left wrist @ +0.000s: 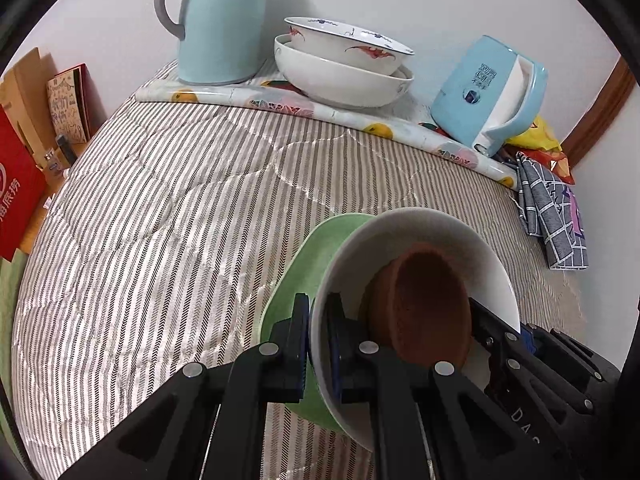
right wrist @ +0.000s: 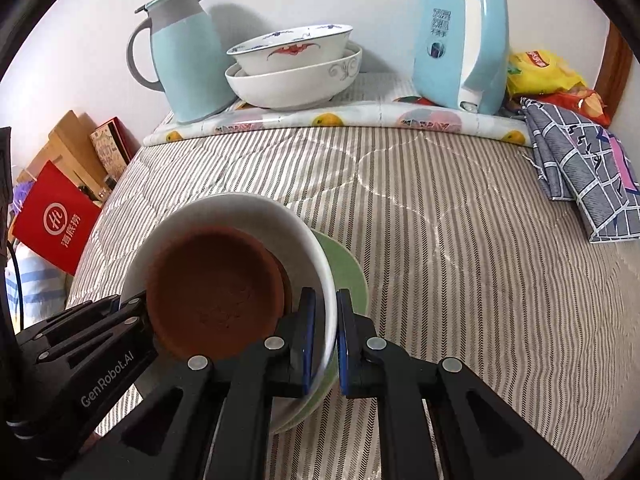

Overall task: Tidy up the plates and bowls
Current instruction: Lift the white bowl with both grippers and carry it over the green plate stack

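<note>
A striped cloth (left wrist: pixel 160 220) covers the table. The left gripper (left wrist: pixel 318 344) pinches the white bowl (left wrist: pixel 420 236) rim, brown dish (left wrist: pixel 428 304) inside, green plate (left wrist: pixel 304 280) underneath.

The right gripper (right wrist: pixel 325 340) clamps the far rim. The heavy, slippery stack could break.

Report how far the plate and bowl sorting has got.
Done: two patterned bowls sit nested at the back, between the thermos jug and the kettle.
In hand: the left gripper and right gripper each clamp the rim of the white bowl, with a brown dish inside and a green plate under it.
Left: setting this stack down; I cannot tell where.
</note>
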